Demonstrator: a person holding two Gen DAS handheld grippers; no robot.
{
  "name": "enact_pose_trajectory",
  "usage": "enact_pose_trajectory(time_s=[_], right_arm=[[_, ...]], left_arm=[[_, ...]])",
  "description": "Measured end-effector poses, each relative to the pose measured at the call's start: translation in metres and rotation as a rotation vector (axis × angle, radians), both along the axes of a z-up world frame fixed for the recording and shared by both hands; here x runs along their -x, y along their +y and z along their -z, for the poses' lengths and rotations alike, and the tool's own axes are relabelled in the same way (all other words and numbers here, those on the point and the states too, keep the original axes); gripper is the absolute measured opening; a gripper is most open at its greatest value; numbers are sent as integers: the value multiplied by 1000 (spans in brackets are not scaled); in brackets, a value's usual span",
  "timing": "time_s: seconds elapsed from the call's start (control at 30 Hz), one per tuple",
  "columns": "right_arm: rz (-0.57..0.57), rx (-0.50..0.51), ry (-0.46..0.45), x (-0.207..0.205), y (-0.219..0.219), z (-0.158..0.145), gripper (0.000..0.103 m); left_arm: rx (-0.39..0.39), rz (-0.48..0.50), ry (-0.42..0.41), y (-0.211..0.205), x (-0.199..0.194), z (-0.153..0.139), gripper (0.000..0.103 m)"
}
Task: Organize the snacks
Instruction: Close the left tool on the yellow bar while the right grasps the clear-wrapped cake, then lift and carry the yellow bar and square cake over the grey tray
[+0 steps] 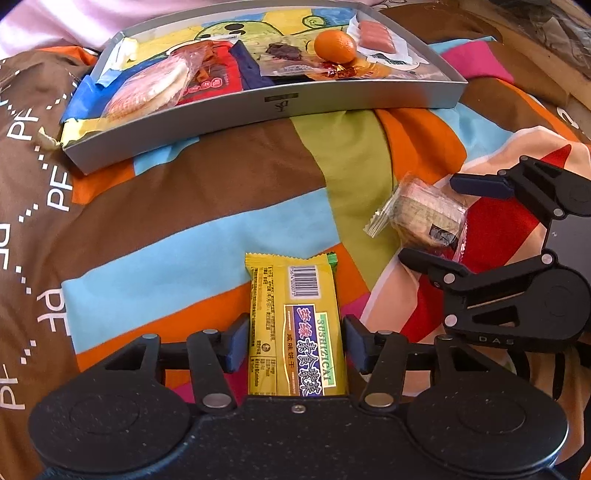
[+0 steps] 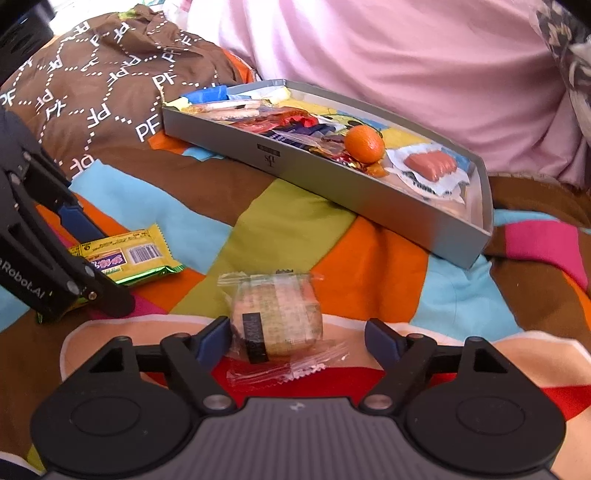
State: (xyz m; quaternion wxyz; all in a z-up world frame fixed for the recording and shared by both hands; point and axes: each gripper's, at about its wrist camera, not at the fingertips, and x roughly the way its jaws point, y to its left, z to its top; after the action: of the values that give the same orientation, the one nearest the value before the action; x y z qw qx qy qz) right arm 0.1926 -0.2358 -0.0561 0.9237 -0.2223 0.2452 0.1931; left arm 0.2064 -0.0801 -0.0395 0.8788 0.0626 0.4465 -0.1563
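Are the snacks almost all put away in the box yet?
Mostly. The grey box already holds an orange, sausages and other packets. Two snacks are left on the blanket: the yellow biscuit packet sits between the left gripper fingers, and the clear-wrapped cake sits between the open right gripper fingers. Neither is lifted yet.

A bed carries everything, covered by a patchwork bedspread (image 2: 295,206) of brown, orange, sky-blue, green and pink panels. A grey tray (image 1: 258,110) lies on the spread. Nearer the cameras than the tray lies a yellow biscuit packet (image 1: 295,325), flat, barcode up. To the right of that packet lies a clear-wrapped cake (image 2: 277,314). Behind the tray lies pink bedding (image 2: 406,55).
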Motion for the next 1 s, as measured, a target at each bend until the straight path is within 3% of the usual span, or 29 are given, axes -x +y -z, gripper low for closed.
enact_pose_trajectory(time_s=[0.13,0.37,0.47,0.6,0.77,1.0], right_arm=[[-30,-9,18,1,1,0,69],[-31,-2,21,5,4,-2,62],[-55,49,-11,13,10,-1,55],[-97,174,-96,26,23,6,54],[-78,124,-62,22,19,0,53],[-103,208,-151,32,29,4,53]], left_arm=[[14,-1,-3,2,2,-2,50],[58,-10,4,9,8,-4,50],[78,-25,16,11,11,-5,50],[85,-42,14,12,15,-8,50],[85,-50,-3,13,20,-9,50],[78,-65,-45,17,26,-13,50]])
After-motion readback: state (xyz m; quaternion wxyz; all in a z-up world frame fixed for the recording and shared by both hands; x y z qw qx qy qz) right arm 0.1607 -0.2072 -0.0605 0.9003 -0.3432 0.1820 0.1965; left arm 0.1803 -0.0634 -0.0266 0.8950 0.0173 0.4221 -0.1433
